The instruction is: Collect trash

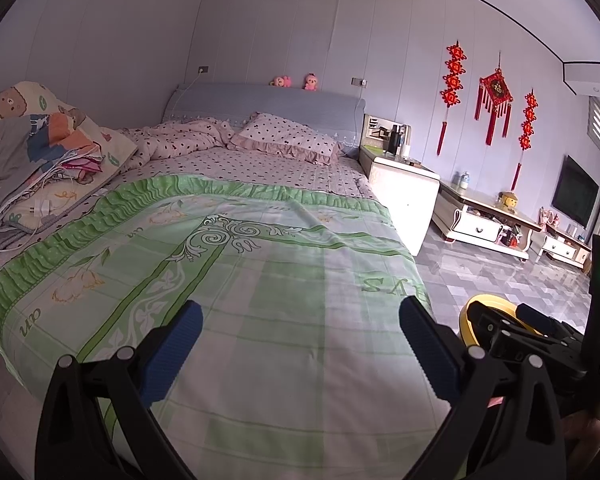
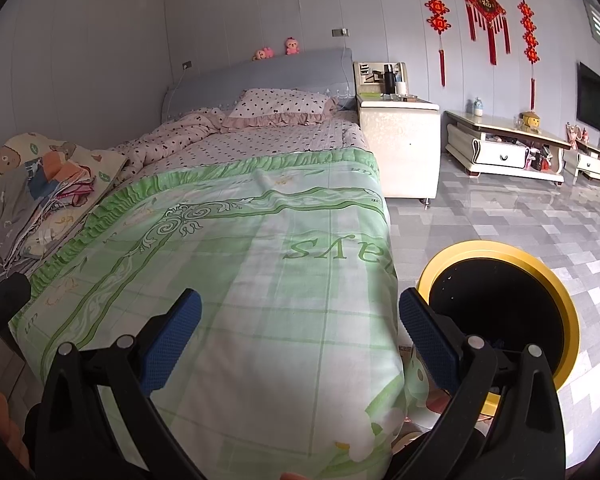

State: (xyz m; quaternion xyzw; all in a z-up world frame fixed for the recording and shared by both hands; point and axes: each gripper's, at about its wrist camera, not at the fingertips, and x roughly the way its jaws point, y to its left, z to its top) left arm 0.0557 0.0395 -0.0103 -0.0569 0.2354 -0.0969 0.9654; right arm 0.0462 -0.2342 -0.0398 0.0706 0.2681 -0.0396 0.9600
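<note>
Left wrist view: left hand-held gripper (image 1: 300,344) spread wide, empty, over green bedspread (image 1: 228,264) on bed. Yellow-rimmed bin (image 1: 470,308) on floor at bed's right edge, mostly hidden behind right hand-held gripper (image 1: 524,332); its spread cannot be told here.

Right wrist view: right hand-held gripper (image 2: 300,340) spread wide, empty, above bed's foot corner. Yellow-rimmed bin (image 2: 532,268) on tiled floor (image 2: 520,208) just beside bed, dark inside. No trash visible on bedspread.
</note>
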